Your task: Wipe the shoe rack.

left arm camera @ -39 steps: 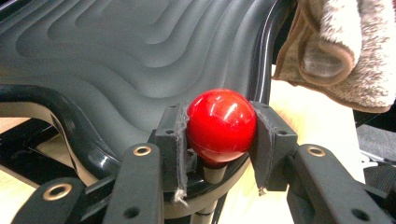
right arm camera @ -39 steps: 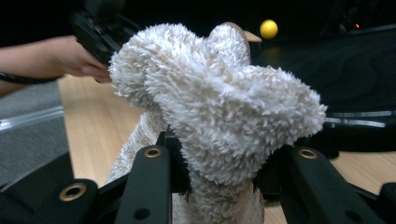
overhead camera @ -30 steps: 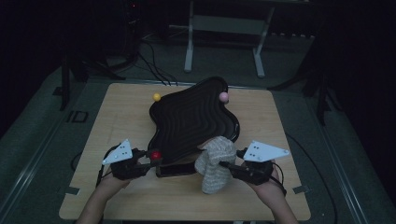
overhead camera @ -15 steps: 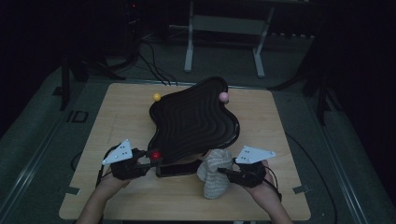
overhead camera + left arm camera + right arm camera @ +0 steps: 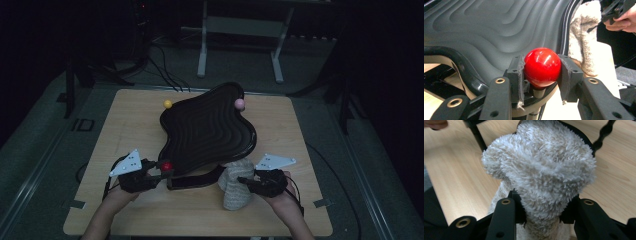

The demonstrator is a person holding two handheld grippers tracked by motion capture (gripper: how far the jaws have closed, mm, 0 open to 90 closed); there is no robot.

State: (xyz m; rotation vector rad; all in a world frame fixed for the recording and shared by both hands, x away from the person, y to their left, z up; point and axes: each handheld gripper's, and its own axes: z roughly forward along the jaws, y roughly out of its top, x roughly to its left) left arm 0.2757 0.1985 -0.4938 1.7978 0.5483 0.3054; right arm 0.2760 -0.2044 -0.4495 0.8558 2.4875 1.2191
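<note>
Left gripper: clamped on the red ball, one pad pressed to each side; the ball tops a short peg at the near-left corner of the tray.
Right gripper: grasping the fluffy cloth, jaws squeezing its bunched middle.
Fluffy cloth: cream, standing on the table at the tray's near-right edge, touching it.
Tray: black, wavy, ridged in steps, tilted.
Other balls: yellow ball and pink ball at the tray's far rim.
Writing: none readable on any item.

Light wooden table bearing a black wavy tray and a fluffy cream cloth.
</note>
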